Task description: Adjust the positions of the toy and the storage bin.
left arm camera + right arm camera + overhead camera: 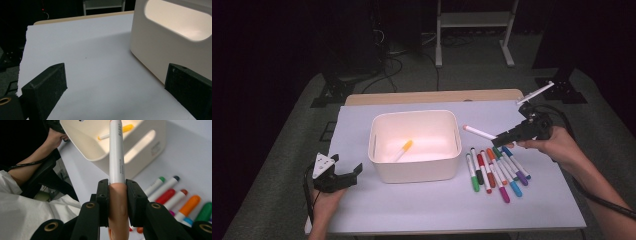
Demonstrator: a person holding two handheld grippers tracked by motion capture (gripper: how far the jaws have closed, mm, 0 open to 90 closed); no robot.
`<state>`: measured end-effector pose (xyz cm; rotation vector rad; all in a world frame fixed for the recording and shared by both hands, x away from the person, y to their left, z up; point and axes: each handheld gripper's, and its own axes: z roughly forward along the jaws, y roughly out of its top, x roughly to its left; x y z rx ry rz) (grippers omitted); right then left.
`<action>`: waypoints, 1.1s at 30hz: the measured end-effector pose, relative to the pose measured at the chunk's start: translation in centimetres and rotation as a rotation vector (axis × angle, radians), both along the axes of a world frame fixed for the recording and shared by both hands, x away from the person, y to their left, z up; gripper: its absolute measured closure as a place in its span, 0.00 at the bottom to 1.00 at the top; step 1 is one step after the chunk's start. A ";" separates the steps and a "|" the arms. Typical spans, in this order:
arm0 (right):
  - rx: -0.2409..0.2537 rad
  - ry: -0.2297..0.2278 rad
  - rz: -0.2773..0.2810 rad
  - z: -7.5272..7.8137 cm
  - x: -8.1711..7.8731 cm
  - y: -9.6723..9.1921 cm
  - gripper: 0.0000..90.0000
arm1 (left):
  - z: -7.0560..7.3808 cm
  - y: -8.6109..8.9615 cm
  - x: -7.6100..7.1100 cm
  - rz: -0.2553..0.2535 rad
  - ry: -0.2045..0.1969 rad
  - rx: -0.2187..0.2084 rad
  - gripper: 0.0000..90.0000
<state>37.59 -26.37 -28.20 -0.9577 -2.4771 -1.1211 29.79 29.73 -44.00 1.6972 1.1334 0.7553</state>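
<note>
Dark surroundings frame the counter (362, 210), where a peach-capped marker (479, 132) is gripped in the right tongs (507, 136) at 3 o'clock of the bin (414, 172), a drop-in judged next, while the left tongs (344, 170) are held open.

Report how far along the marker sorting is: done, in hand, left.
Judging by the layout, markers are going into the white bin. Done: one orange-capped marker lies inside. In hand: the right gripper is shut on a pink-capped marker, held just right of the bin. Left: a row of markers on the table. The left gripper waits open.
</note>
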 end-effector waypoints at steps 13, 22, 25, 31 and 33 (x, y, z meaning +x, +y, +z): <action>-0.026 -0.026 0.154 2.9 1.7 7.7 0.81 | 0.1 0.1 0.0 -0.003 -0.001 -0.003 0.03; -0.048 -0.006 0.230 2.2 2.9 11.6 0.81 | 0.0 0.1 0.0 -0.003 -0.007 -0.007 0.03; -0.077 0.010 0.269 1.3 3.6 13.6 0.81 | 0.0 0.1 0.0 -0.004 -0.008 -0.011 0.03; -0.110 0.024 0.320 -0.1 4.5 16.6 0.81 | 0.0 0.2 0.0 -0.003 -0.009 -0.017 0.03; -0.119 0.035 0.337 -0.8 4.7 17.6 0.81 | 0.0 0.2 0.0 -0.003 -0.010 -0.017 0.03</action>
